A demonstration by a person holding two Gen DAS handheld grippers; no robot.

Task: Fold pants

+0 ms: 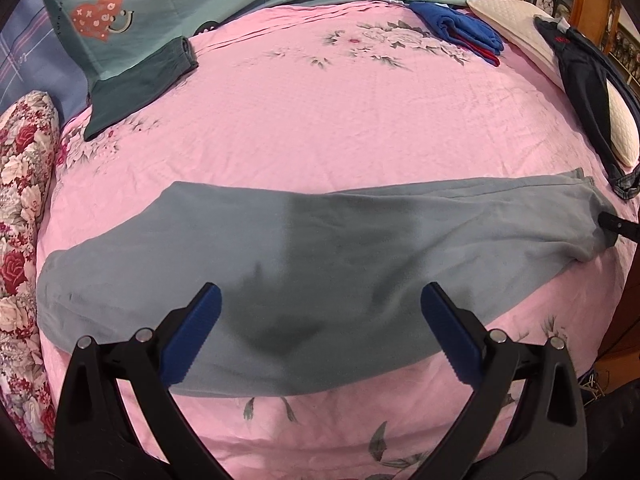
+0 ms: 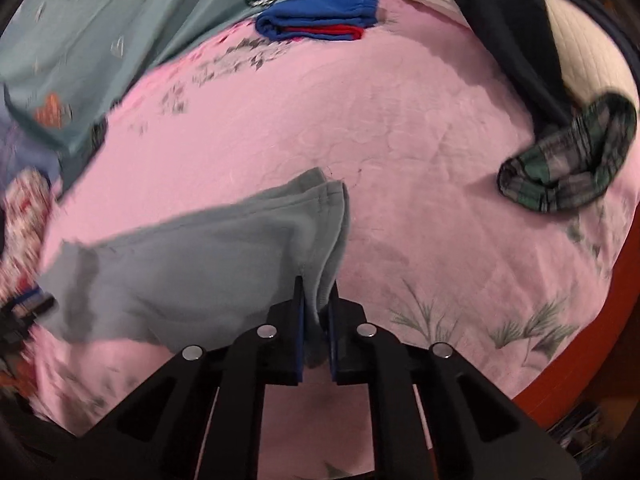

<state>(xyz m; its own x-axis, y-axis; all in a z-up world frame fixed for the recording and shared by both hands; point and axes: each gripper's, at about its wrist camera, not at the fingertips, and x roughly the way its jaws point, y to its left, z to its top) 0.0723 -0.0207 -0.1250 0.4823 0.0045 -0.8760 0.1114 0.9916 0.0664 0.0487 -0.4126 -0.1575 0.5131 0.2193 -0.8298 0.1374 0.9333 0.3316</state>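
Right gripper (image 2: 316,292) jaws clench grey pants (image 1: 320,272); left gripper (image 1: 320,300) jaws gape; no legible writing.

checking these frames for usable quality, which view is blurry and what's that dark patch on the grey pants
Left wrist view: sharp, with strong fisheye bulge; the dark patch on the grey pants looks like a shadow cast between the open left tongs. Right wrist view: motion-smeared, worst at the left edge and on the teal quilt; the right tongs, shut on the pants' end, stay fairly crisp.
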